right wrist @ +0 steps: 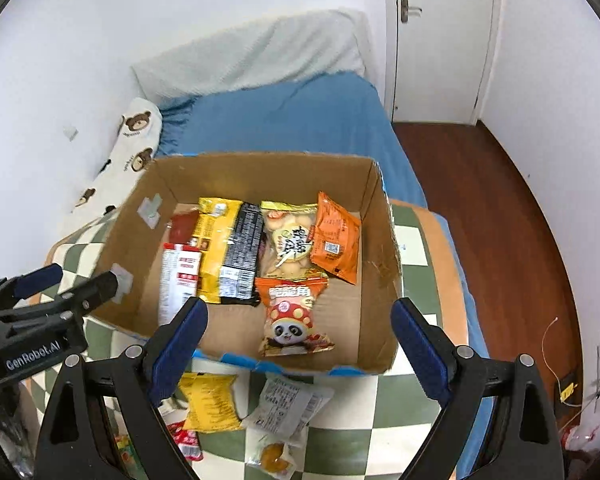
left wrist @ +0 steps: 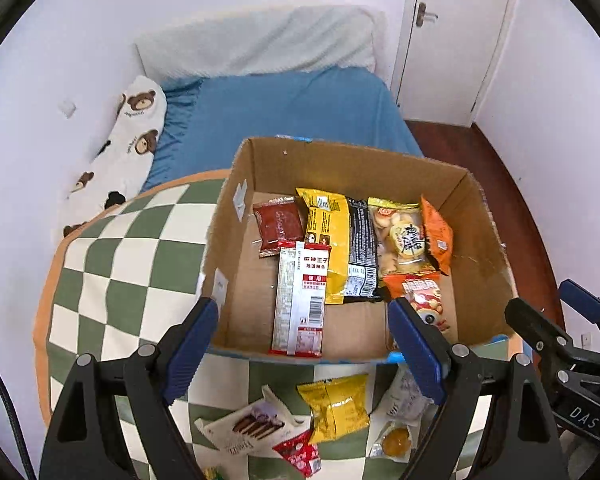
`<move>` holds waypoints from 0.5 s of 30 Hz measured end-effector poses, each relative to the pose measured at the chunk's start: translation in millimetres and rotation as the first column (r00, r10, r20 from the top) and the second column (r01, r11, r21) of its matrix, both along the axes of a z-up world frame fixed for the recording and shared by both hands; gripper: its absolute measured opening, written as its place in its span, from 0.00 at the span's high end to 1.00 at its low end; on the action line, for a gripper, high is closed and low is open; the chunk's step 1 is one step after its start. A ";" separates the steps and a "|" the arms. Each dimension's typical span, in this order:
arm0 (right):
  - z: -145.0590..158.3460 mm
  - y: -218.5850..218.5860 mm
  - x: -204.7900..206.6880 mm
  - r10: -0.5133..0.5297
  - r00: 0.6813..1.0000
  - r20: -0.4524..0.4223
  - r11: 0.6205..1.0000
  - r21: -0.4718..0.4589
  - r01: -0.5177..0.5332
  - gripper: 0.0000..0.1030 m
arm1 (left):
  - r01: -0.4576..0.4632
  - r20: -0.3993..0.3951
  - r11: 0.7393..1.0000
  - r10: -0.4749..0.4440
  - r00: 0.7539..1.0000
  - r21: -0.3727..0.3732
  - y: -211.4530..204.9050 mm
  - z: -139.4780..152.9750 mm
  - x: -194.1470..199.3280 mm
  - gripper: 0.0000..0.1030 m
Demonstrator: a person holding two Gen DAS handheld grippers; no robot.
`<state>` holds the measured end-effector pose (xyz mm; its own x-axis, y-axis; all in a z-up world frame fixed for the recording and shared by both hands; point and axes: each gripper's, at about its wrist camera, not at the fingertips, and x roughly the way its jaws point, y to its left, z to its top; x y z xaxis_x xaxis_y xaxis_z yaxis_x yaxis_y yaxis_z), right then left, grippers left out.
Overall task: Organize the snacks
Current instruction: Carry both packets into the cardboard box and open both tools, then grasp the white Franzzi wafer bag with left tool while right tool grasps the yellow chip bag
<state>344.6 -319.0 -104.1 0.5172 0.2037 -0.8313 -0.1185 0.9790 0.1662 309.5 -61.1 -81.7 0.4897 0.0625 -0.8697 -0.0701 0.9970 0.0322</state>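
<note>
The left gripper [left wrist: 304,350] is black plastic with two triangular arms, each ending in fingers [left wrist: 194,344] faced with ribbed blue pads. Round silver screws sit at the pivots just behind the fingers, and a thin black cable runs behind the left one. The right gripper [right wrist: 300,350] has the same build; white lettering "DAS" marks its body behind the fingers, and "GenRobot.AI" marks the left gripper's.

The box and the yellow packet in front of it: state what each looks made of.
Box: brown corrugated cardboard, matte, with scuffed walls and raw cut rims. Yellow packet: likely glossy plastic film, judging by its crinkles and sheen.
</note>
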 end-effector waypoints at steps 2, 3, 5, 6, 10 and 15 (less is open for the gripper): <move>9.8 -0.7 -10.5 0.006 1.000 0.018 1.000 0.013 -0.007 0.08 | -0.008 0.022 1.000 0.008 1.000 0.001 -0.6 9.4 -13.2 0.16; 14.3 -1.4 -15.7 0.008 1.000 0.026 1.000 0.021 -0.009 0.08 | -0.014 0.031 1.000 0.014 0.999 0.000 -0.1 12.4 -18.3 0.16; 22.4 -2.6 -26.2 0.010 0.999 0.042 0.999 0.040 -0.012 0.08 | -0.024 0.046 1.000 0.024 0.999 0.001 0.0 20.2 -29.4 0.16; 25.4 -3.2 -30.1 0.015 0.999 0.044 0.998 0.052 -0.017 0.08 | -0.030 0.054 1.000 0.030 0.998 -0.002 0.8 23.3 -34.7 0.16; 29.5 -4.0 -45.8 0.031 0.999 0.031 0.994 0.106 -0.034 0.08 | -0.062 0.070 0.998 0.062 0.996 0.003 9.6 30.6 -54.2 0.16; -5.5 7.2 -64.3 0.068 0.993 -0.092 0.980 0.193 -0.049 0.08 | -0.110 0.025 0.994 0.109 0.994 0.010 41.4 15.4 -81.2 0.16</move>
<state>280.3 -311.8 -109.5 0.4182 0.3901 -0.8203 -0.1485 0.9203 0.3619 228.3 -19.7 -66.3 0.5002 0.1270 -0.8565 -0.1797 0.9829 0.0408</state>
